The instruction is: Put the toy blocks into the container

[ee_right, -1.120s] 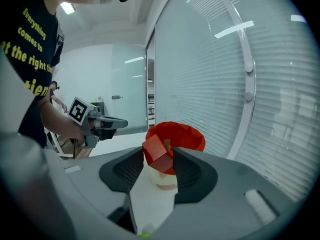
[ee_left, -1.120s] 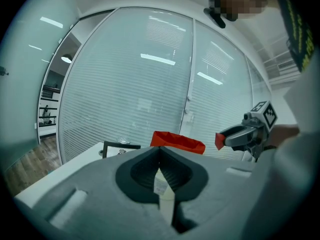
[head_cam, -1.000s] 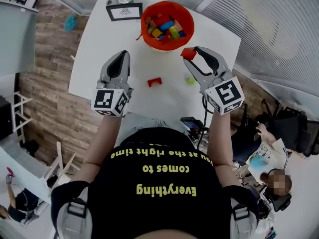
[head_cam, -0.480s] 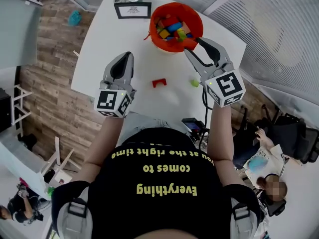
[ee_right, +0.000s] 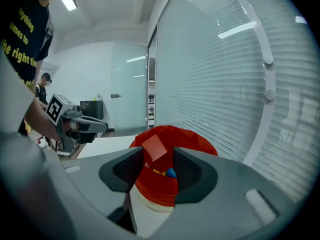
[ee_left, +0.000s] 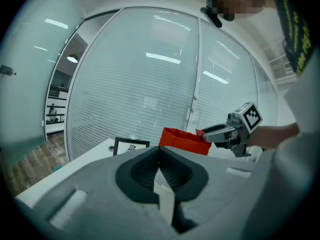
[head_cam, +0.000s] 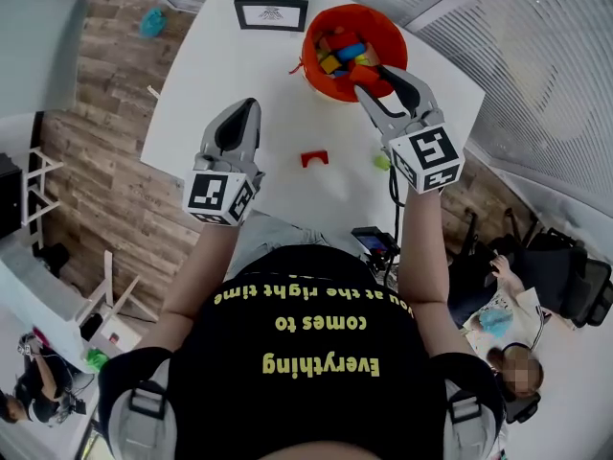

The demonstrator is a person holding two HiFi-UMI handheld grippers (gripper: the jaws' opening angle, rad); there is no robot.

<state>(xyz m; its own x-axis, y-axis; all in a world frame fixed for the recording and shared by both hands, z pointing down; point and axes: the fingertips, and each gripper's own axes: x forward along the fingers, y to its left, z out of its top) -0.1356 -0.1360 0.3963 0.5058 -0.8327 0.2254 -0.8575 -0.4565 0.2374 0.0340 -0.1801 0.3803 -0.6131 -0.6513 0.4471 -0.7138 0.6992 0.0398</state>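
At a white table (head_cam: 239,65) in an office walled with glass partitions and pale slatted blinds (head_cam: 536,56), a person in a black T-shirt with yellow lettering (head_cam: 306,353) works a two-jaw gripper in each hand. The right gripper (head_cam: 376,82), jaws clamped on a red toy cube (ee_right: 154,147), holds it over the near rim of a round orange-red soft-sided container (head_cam: 391,29). The container already has a heap of coloured toy blocks (head_cam: 337,57) in it. The left gripper (head_cam: 239,111) hangs above the tabletop with its jaws together and nothing between them. On the bare surface lie a red arch-shaped block (head_cam: 314,158) and, just beside the right gripper, a small green block (head_cam: 381,163). A black-framed sign (head_cam: 271,13) stands at the table's far edge, beside the container. Wood-plank flooring (head_cam: 105,142) runs along the table's left side.
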